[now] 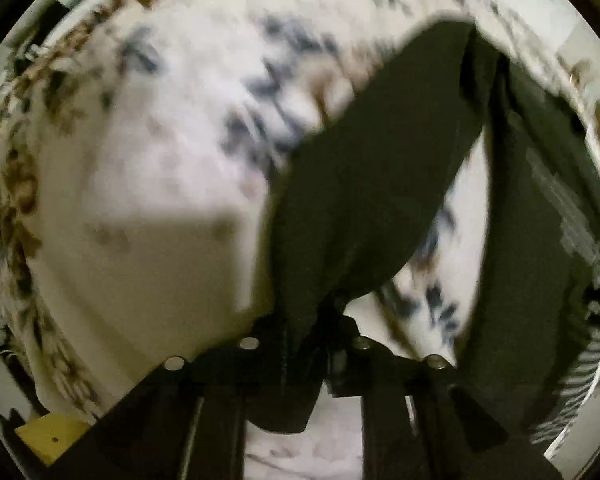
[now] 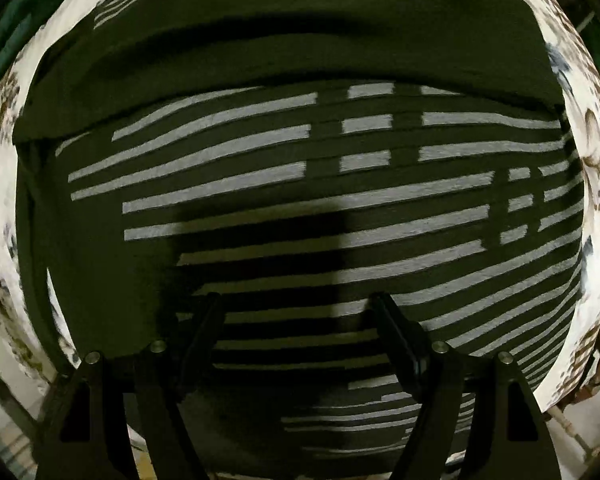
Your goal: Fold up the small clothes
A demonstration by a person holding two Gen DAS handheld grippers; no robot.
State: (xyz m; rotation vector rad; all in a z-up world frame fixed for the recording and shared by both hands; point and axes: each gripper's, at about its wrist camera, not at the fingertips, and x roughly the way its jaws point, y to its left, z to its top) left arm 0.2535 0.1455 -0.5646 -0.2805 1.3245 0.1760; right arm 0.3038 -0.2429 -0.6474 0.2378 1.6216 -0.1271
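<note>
In the left wrist view the left gripper [image 1: 327, 312] has its fingers pinched together on an edge of the dark garment [image 1: 364, 184], which rises away from the tips as a taut, plain dark band running up and to the right across the frame; a second dark fold hangs along the right side. Under it lies a white floral-print cloth [image 1: 148, 128] covering the surface, badly blurred, so the garment's outline and exactly which hem is pinched are hard to make out. A yellow object [image 1: 48, 436] is cut off at the lower left. In the right wrist view the right gripper [image 2: 296, 308] points down with its fingers spread wide and holding nothing; the garment's striped panel [image 2: 300, 184] lies flat directly beneath and ahead of them, stripes running side to side, with a plain dark fold across the top. The floral cloth [image 2: 580, 160] shows only at the rims. The right fingers look nearer the cloth body, though whether their tips touch it cannot be told, and the garment's near edge is hidden behind them.
</note>
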